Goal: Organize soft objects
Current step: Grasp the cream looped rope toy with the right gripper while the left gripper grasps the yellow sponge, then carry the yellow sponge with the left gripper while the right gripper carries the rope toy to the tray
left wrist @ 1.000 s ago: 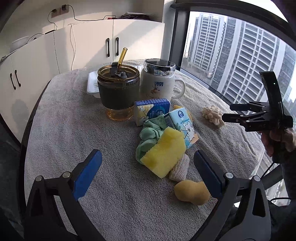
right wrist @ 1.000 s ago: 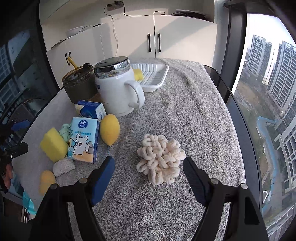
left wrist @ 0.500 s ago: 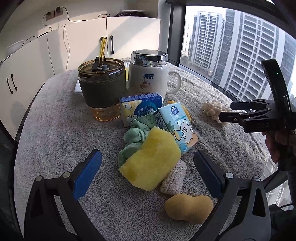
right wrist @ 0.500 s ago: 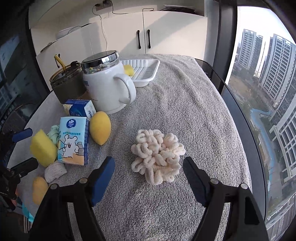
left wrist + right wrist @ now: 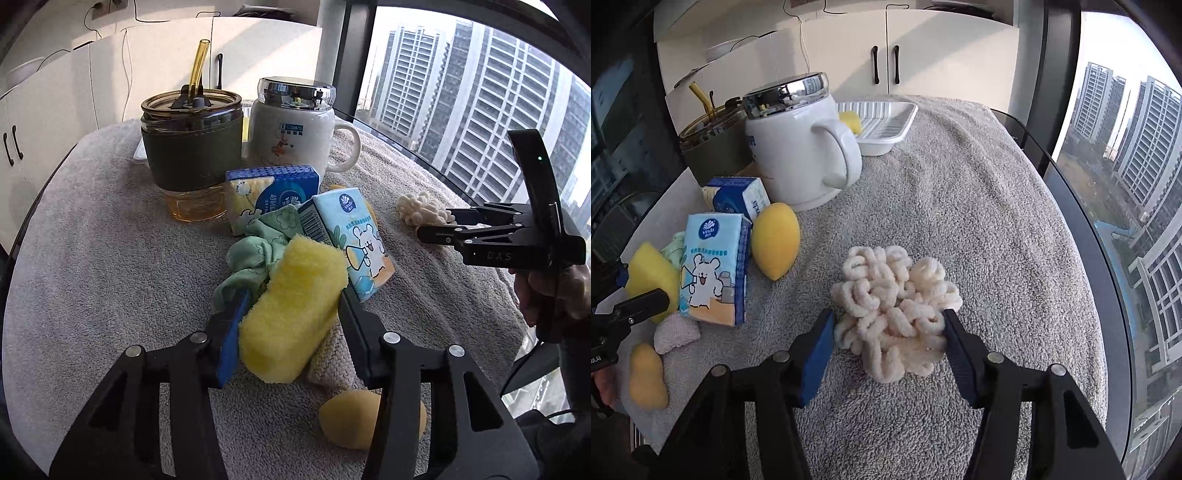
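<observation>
**Both jaws closing on soft things**

Left wrist view: the left gripper (image 5: 291, 314) has its jaws closing around the yellow sponge (image 5: 295, 310) — pads touching its sides — on the towel-covered table (image 5: 92, 266).

Right wrist view: the right gripper (image 5: 888, 338) has its jaws closing on the cream looped scrunchie (image 5: 894, 306), pads touching both sides.

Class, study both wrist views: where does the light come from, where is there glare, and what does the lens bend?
Left wrist view: daylight enters from the window on the right; the mug lid gleams; tower blocks and table edge bow. Right wrist view: the window is bright on the right, the left side dark; the mug lid mirrors the room; the cabinets curve; corners are black.
</observation>
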Demonstrator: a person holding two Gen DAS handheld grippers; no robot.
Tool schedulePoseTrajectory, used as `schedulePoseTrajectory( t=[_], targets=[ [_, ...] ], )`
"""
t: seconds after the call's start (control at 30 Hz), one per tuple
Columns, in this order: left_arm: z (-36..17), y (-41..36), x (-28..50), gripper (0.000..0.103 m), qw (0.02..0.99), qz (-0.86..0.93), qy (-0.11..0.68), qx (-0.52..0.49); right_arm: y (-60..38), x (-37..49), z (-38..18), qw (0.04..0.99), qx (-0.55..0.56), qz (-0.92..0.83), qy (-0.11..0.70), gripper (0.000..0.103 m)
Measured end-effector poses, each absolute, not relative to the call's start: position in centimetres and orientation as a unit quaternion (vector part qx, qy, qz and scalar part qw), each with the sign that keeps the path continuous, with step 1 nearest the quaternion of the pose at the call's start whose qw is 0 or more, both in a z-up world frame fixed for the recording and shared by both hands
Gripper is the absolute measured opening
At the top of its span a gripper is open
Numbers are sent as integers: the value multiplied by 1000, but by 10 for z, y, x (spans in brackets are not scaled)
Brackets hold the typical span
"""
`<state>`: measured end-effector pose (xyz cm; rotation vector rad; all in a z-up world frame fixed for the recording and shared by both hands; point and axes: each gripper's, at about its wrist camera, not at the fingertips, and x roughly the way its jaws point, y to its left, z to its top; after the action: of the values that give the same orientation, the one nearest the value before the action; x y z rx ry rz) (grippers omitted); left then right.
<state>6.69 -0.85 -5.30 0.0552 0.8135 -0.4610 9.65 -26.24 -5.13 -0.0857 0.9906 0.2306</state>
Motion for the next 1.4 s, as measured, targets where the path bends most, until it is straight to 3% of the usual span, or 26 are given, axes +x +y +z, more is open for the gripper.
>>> schedulePoseTrajectory(
  t=[0.07,0.23,0.4,0.7,1.4],
  targets=[
    [-50,-7,64,43,893,-223,391,20,-261,95,-52,872,-47,113,474,47],
    [-45,0,56,42,897,-217,386,7,-262,95,-54,872,-48,120,473,38],
    [-44,3,52,32,899,-210,384,5,-265,92,-50,876,-36,126,464,29],
    [-34,2,47,23,904,-217,369,-2,-254,76,-32,883,-38,141,446,27],
    [-26,42,42,22,908,-174,380,-15,-231,51,-10,884,-53,159,437,27]
  ],
)
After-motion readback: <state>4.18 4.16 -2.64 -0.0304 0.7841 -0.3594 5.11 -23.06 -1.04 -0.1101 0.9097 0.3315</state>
